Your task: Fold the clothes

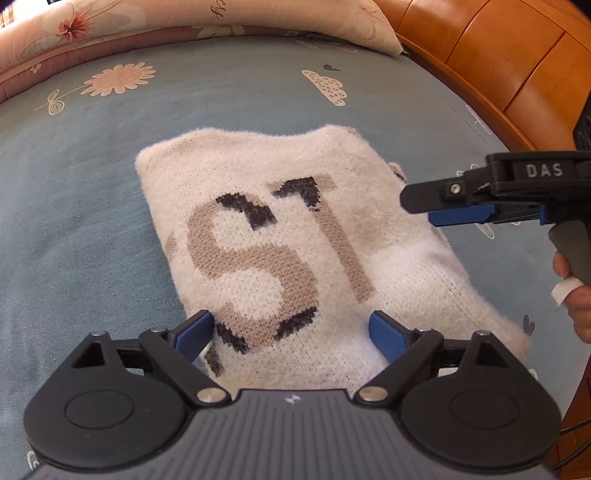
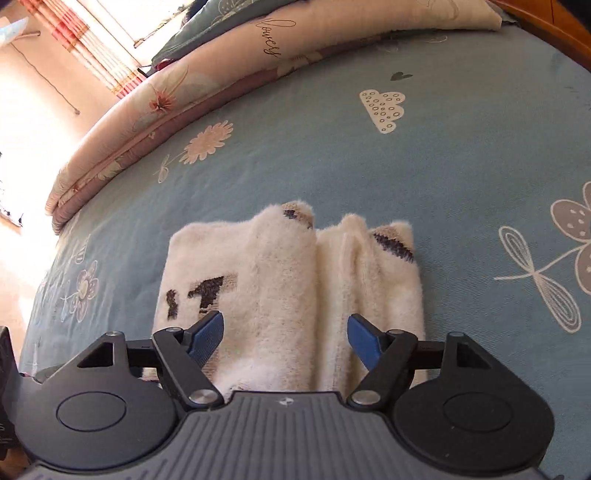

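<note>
Blue bedsheet (image 1: 92, 206) bears folded sweater (image 1: 280, 236), lettering partly hidden.

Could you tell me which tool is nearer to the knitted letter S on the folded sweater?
Left. The left tool hangs open just above the S; the right tool sits open at the sweater's far side edge.

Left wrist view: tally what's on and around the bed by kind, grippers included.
Folded knit sweater: 1
Blue printed bedsheet: 1
Floral quilt along the far edge: 1
Wooden bed frame: 1
Grippers, both open: 2, left gripper, right gripper
Total: 6
</note>
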A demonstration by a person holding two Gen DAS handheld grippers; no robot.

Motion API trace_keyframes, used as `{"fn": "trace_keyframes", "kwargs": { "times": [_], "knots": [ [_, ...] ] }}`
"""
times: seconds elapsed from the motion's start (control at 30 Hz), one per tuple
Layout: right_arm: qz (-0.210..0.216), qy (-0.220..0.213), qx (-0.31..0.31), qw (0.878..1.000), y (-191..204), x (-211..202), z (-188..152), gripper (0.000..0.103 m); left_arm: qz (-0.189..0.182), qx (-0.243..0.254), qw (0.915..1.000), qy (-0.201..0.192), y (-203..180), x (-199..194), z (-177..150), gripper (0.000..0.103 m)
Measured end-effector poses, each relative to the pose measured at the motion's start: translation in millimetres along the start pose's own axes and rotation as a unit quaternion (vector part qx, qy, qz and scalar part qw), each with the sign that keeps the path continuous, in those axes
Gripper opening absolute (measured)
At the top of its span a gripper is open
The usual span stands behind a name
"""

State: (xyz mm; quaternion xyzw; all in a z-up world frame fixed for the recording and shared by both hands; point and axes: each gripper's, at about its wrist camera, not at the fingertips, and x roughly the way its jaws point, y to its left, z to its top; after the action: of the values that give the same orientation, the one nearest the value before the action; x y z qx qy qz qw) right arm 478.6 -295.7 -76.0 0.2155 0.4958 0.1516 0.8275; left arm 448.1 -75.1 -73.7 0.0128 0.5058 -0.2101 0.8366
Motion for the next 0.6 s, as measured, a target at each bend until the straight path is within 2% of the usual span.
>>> {"fn": "trace_keyframes", "kwargs": {
  "times": [0.1, 0.17, 0.27, 0.37, 0.43, 0.5, 0.53, 0.6],
  "knots": [
    [0.0, 0.04, 0.021, 0.999, -7.9, 30.3, -4.9, 0.05, 0.009, 0.032, 0.9993, -0.02, -2.3, -11.6, -0.1, 0.09],
    [0.025, 0.039, 0.049, 0.998, -11.5, 34.4, -8.0, 0.028, 0.022, 0.059, 0.9976, -0.03, -3.9, -18.7, -0.6, 0.09],
    [0.043, 0.026, 0.058, 0.997, -10.9, 20.0, -4.7, 0.023, 0.008, 0.083, 0.9957, -0.041, -5.0, -27.9, -0.1, 0.091],
    [0.054, 0.019, 0.07, 0.996, -18.3, 0.9, 2.8, 0.022, -0.042, 0.103, 0.9925, -0.051, -8.8, -30.4, 0.9, 0.091],
    [0.045, 0.022, 0.065, 0.997, -24.3, -2.9, 4.6, 0.022, -0.077, 0.118, 0.9886, -0.053, -14.0, -27.0, 1.6, 0.091],
    [0.034, 0.032, 0.067, 0.997, -33.5, 4.1, 0.8, 0.022, -0.103, 0.132, 0.9851, -0.039, -24.8, -14.6, 2.7, 0.091],
    [0.033, 0.038, 0.078, 0.996, -39.8, 9.7, -3.0, 0.023, -0.106, 0.147, 0.983, -0.032, -32.1, -6.3, 2.3, 0.094],
    [0.032, 0.05, 0.1, 0.993, -52.3, 21.1, -10.6, 0.025, -0.09, 0.18, 0.9792, -0.021, -44.4, 9.1, 0.0, 0.095]
  ]
}}
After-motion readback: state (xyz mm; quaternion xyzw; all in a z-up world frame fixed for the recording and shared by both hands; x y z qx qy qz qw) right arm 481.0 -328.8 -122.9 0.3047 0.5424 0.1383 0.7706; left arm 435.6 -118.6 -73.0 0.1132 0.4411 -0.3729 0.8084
